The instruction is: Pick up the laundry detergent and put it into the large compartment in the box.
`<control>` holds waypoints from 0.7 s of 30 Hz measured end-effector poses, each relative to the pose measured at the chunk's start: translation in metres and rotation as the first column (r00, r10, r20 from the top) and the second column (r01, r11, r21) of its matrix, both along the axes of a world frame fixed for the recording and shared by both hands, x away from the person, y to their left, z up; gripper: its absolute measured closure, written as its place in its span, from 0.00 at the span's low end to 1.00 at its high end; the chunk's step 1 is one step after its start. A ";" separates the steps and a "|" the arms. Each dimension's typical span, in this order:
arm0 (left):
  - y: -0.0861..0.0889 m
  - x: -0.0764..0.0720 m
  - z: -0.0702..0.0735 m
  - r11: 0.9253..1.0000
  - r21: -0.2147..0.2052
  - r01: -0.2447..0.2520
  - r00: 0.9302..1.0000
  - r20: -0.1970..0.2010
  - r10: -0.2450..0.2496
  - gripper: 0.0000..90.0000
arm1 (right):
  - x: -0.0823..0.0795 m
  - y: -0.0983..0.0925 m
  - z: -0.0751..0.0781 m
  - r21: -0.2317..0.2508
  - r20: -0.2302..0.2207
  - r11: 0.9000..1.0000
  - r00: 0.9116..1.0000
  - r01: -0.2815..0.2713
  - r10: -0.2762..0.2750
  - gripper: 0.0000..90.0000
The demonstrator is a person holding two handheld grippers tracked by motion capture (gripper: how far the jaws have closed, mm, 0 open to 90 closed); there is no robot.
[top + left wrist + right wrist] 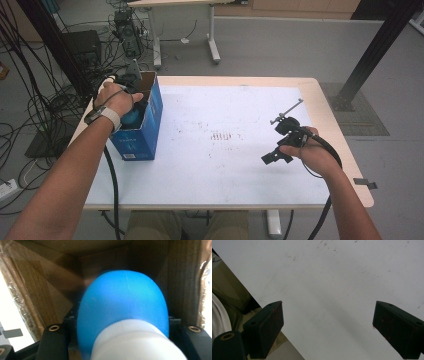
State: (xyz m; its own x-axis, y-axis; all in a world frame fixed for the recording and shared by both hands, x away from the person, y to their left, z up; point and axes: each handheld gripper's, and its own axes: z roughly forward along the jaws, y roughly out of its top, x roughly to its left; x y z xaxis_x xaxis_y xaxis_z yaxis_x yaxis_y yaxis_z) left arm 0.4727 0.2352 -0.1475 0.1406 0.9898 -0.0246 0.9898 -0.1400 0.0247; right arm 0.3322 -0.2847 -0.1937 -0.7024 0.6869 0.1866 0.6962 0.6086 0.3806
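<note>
Blue bottle (122, 305) with a white cap (135, 342) sits between the jaws of my left gripper (122, 327), which are clenched on it; in the left gripper view its rounded blue body bulges up ahead of the camera, the ribbed white cap nearest the lens, and brown cardboard walls close in above and on both sides, so the bottle is inside the box; from the high view I see the blue box (142, 125) standing open-topped near the left edge of the bench (225, 170), with my left hand (119, 100) over its opening and the left gripper (134, 116) reaching down into it; a patch of the bottle's blue (131, 118) shows just under the hand, at the box's mouth; whether the bottle touches the box floor I cannot tell; my right gripper (272, 158) is well apart from the box, held low over the right part of the bench in my right hand (312, 152); its jaws are released and stand wide, with nothing between them, and the right gripper view looks past the two black pads (270, 325) at the bare white bench top (332, 290), lightly speckled with dark marks; a black cable (112, 185) trails from the left gripper down off the near edge of the bench.
</note>
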 end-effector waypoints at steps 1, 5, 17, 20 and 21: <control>0.000 0.000 0.000 1.000 0.000 0.000 1.000 0.000 0.000 0.42 | 0.000 0.000 0.000 -0.001 -0.001 1.000 1.000 0.001 -0.001 0.11; -0.001 0.001 -0.001 1.000 0.006 0.002 1.000 -0.001 -0.002 0.42 | -0.001 0.001 0.001 -0.003 0.000 1.000 1.000 0.001 -0.001 0.11; -0.003 0.001 -0.002 1.000 0.018 0.005 1.000 -0.003 -0.005 0.43 | 0.000 0.003 0.002 -0.007 -0.001 1.000 1.000 0.001 -0.001 0.11; -0.003 0.001 -0.002 1.000 0.019 0.005 1.000 -0.002 -0.005 0.43 | 0.000 0.004 0.003 -0.004 -0.001 1.000 1.000 0.000 0.000 0.11; -0.003 0.001 -0.002 1.000 0.018 0.005 1.000 -0.003 -0.005 0.43 | 0.000 0.004 0.003 -0.007 0.001 1.000 1.000 -0.003 0.003 0.11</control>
State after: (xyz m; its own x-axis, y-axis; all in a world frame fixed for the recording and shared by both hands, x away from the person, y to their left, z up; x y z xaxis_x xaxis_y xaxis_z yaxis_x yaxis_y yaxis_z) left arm 0.4739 0.2326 -0.1491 0.1460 0.9893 -0.0070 0.9891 -0.1458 0.0191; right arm 0.3319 -0.2804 -0.1908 -0.7049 0.6858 0.1811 0.6938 0.6134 0.3774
